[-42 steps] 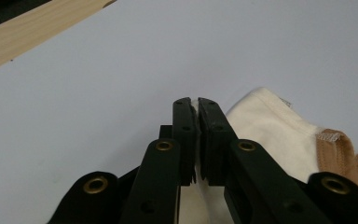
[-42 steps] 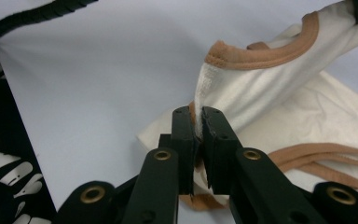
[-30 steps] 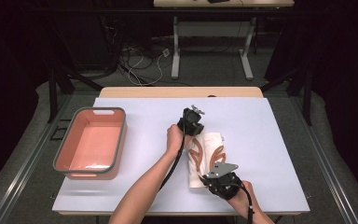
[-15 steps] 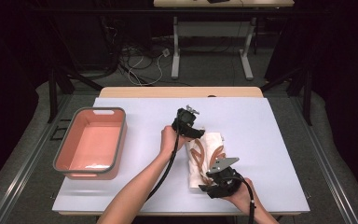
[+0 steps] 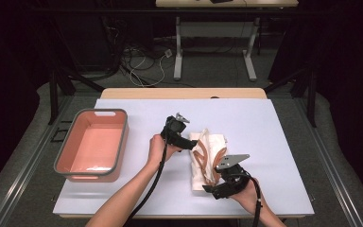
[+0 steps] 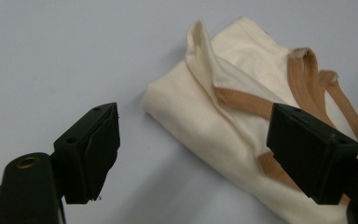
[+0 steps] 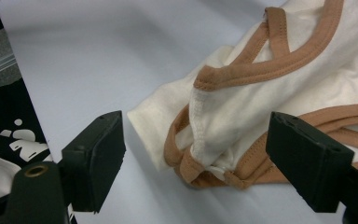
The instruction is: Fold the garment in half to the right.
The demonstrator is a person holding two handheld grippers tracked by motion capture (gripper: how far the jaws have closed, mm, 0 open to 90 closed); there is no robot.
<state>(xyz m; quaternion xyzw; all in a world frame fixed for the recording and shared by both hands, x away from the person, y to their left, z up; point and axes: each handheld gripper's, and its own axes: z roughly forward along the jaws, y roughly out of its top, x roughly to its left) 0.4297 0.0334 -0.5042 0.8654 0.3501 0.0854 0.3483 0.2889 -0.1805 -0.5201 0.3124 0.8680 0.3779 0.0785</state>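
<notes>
Cream garment [image 5: 209, 158] lies folded between both tongs: left gripper [image 5: 194, 142] and right gripper [image 5: 209, 190] have just spread wide, gripping nothing.

Lab or test-rig room, not a home. Pale work table [image 5: 274, 123] ringed by a black metal frame [image 5: 56, 90] at 9 to 10 o'clock; loose cables [image 5: 142, 59] on grey carpet at 12; a second white-legged desk [image 5: 212, 47] behind. Dark surroundings.
</notes>
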